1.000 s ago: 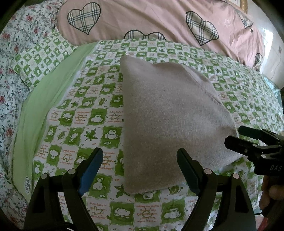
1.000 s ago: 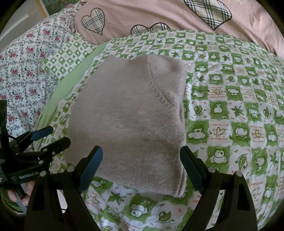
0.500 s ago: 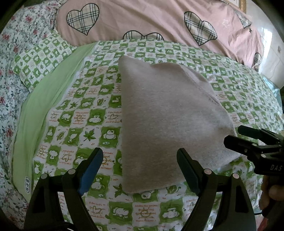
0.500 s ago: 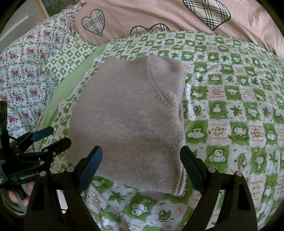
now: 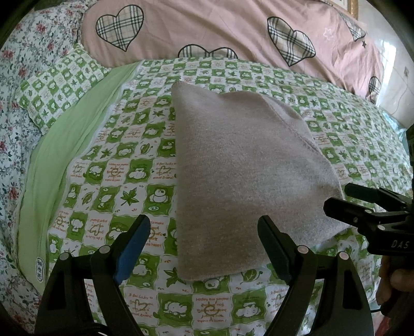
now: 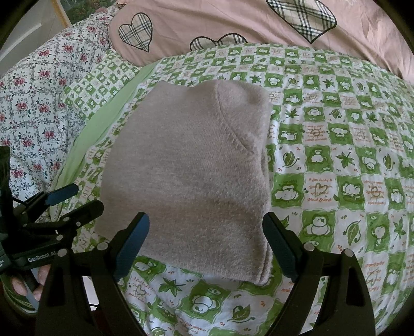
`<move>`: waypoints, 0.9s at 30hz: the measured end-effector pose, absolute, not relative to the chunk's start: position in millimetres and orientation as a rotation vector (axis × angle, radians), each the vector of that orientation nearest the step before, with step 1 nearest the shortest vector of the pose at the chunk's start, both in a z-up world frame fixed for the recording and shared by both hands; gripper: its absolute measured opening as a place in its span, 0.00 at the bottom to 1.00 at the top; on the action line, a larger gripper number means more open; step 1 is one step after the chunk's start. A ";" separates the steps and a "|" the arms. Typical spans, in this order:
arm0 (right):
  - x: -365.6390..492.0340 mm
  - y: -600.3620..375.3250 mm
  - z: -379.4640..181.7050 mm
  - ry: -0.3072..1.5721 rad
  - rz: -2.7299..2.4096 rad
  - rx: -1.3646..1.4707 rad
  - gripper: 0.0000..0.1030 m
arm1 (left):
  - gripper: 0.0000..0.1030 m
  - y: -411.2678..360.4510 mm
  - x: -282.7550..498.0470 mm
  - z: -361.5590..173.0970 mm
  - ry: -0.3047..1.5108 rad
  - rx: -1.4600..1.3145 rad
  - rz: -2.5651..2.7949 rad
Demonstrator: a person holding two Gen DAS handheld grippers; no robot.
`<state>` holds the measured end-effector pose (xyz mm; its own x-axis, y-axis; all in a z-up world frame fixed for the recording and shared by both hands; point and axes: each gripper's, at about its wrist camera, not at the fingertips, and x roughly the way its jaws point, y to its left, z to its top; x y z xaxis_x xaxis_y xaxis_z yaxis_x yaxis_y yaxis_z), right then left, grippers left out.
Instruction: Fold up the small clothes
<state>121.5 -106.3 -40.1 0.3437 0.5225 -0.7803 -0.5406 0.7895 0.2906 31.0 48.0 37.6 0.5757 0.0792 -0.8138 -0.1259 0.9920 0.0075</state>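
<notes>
A folded beige knitted garment (image 5: 240, 175) (image 6: 189, 175) lies flat on the green-and-white checked quilt (image 5: 124, 165) (image 6: 336, 160). My left gripper (image 5: 204, 245) hovers open over the garment's near left corner, nothing between its blue pads. It also shows at the left of the right wrist view as the left gripper (image 6: 72, 201), open beside the garment's left edge. My right gripper (image 6: 207, 248) stands open above the near edge of the garment, jaws wide and empty. In the left wrist view the right gripper (image 5: 341, 199) sits at the garment's right corner.
A pink duvet with plaid hearts (image 5: 233, 28) (image 6: 233, 23) lies along the far side. A floral sheet (image 5: 15, 103) (image 6: 38, 98) and a plain green strip (image 5: 59, 155) run down the left. A hand (image 5: 393, 279) holds the right gripper's handle.
</notes>
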 end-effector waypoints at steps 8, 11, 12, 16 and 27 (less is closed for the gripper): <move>121.9 -106.4 -40.6 1.006 0.691 -0.020 0.87 | 0.83 47.9 31.1 37.5 0.950 -0.053 0.121; 122.3 -106.4 -40.8 1.007 0.692 -0.020 0.87 | 0.83 47.8 31.2 37.5 0.950 -0.054 0.120; 122.5 -106.8 -41.1 1.005 0.691 -0.020 0.87 | 0.83 47.7 31.1 37.5 0.950 -0.054 0.120; 122.4 -106.5 -41.0 1.004 0.692 -0.019 0.87 | 0.83 47.6 31.0 37.6 0.949 -0.054 0.121; 122.7 -106.9 -41.1 1.005 0.693 -0.020 0.87 | 0.83 48.0 31.9 37.0 0.947 -0.052 0.114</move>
